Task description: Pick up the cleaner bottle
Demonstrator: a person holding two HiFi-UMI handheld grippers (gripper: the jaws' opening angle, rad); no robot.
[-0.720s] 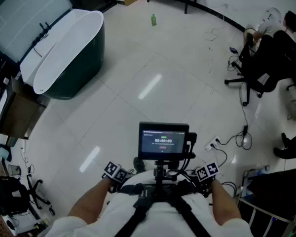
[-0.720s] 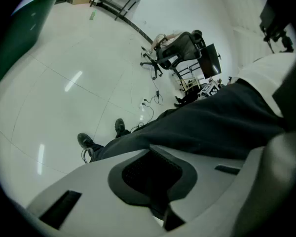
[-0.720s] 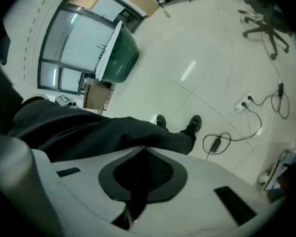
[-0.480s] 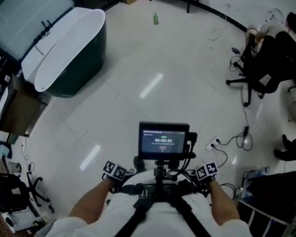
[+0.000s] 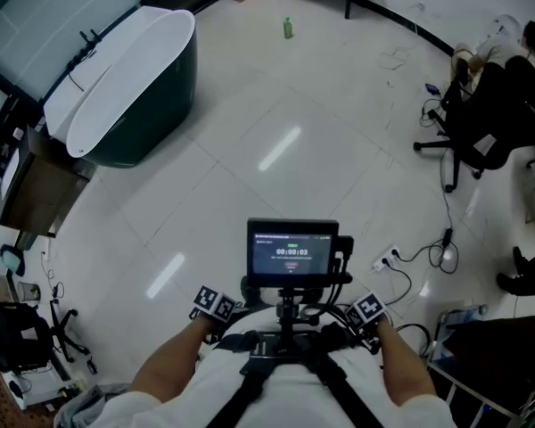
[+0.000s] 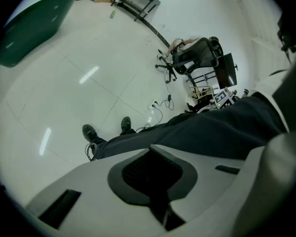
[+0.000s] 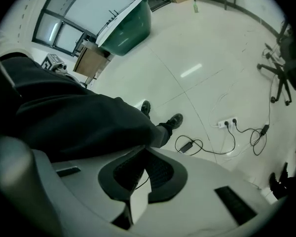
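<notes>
The left gripper (image 6: 158, 201) and right gripper (image 7: 135, 201) are held at the waist, tilted downward, jaws closed and empty, well apart from the small green bottle (image 5: 288, 28) across open white tiled floor (image 5: 339, 105).

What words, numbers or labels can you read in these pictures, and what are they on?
Nothing reads clearly.
Screen on the chest rig: lines of text and a row of digits, too small to read.
Green bottle on the far floor: any label is too small to tell.
</notes>
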